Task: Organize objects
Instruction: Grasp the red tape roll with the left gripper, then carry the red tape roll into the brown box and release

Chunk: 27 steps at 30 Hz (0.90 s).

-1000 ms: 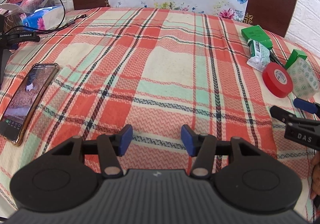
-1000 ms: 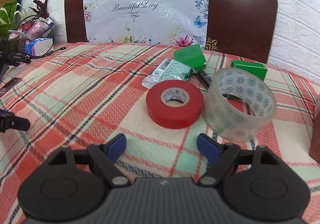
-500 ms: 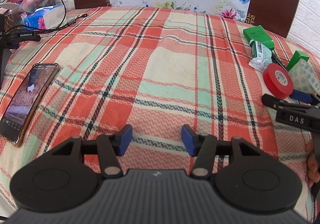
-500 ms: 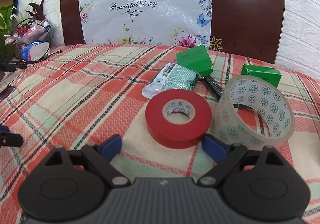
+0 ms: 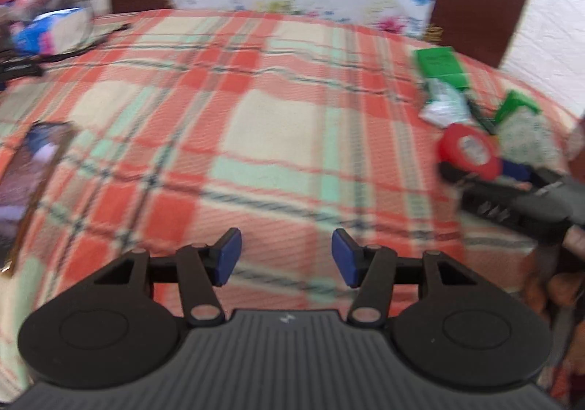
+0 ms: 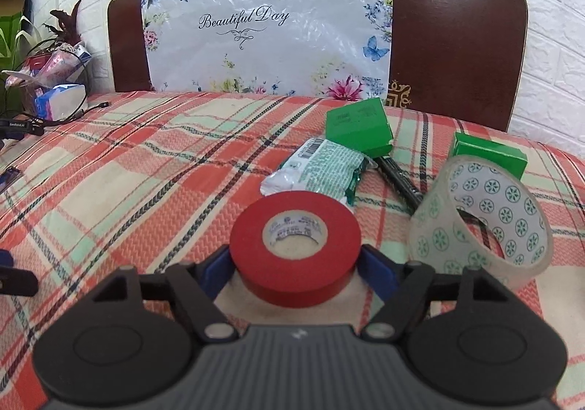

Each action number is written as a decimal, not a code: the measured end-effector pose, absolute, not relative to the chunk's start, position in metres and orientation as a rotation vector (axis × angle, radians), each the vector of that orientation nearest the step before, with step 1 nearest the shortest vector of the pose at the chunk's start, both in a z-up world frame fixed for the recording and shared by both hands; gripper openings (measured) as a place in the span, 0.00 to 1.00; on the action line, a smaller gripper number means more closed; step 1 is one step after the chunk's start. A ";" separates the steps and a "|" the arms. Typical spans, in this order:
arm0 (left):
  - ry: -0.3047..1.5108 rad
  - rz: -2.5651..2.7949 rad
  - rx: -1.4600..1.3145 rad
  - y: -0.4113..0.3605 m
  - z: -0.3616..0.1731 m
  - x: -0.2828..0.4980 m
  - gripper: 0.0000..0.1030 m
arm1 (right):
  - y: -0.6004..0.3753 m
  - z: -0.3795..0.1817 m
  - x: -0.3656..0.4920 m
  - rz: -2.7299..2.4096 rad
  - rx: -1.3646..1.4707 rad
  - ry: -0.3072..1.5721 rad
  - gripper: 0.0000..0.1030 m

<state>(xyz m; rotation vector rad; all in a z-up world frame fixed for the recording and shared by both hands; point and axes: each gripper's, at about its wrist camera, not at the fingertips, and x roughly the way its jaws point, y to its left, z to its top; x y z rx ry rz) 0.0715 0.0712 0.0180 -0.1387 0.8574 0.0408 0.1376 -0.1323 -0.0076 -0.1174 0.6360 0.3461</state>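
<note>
A red tape roll [image 6: 295,242] lies flat on the plaid tablecloth [image 6: 146,183]. My right gripper [image 6: 296,265] has it between its jaws, which are closing; both blue pads [image 6: 374,265] touch its sides. Just to the right a clear tape roll with green dots [image 6: 482,223] stands on edge. Behind them lie a green-and-white packet [image 6: 321,170], a black pen [image 6: 398,179] and two green boxes [image 6: 358,126]. My left gripper [image 5: 287,256] hovers open over bare cloth, nothing between its fingers. The blurred left wrist view shows the red tape roll [image 5: 470,150] far right.
A phone [image 5: 33,169] lies at the left edge. A tissue pack [image 6: 60,101], cables and a plant crowd the far left corner. A wooden headboard [image 6: 457,41] with a floral plastic sheet [image 6: 270,26] stands behind the cloth.
My right gripper moved forward until the red tape roll sat between its jaws, opened wider, then closed onto the roll. The left wrist view has tilted slightly and blurred.
</note>
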 end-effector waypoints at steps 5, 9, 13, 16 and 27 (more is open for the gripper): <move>0.892 -0.141 -0.163 0.033 0.026 0.078 0.55 | -0.143 -0.005 0.095 0.407 -0.131 0.663 0.74; 0.925 -0.268 -0.144 -0.004 0.025 0.072 0.54 | -0.159 -0.003 0.044 0.441 -0.155 0.672 0.74; 0.957 -0.345 -0.103 -0.033 0.020 0.066 0.53 | -0.167 -0.001 0.011 0.431 -0.161 0.663 0.75; 0.998 -0.345 -0.056 -0.050 0.012 0.067 0.44 | -0.166 -0.001 0.012 0.433 -0.161 0.661 0.76; 0.821 -0.461 0.051 -0.129 0.083 0.086 0.28 | -0.217 0.038 0.006 0.272 -0.130 0.411 0.74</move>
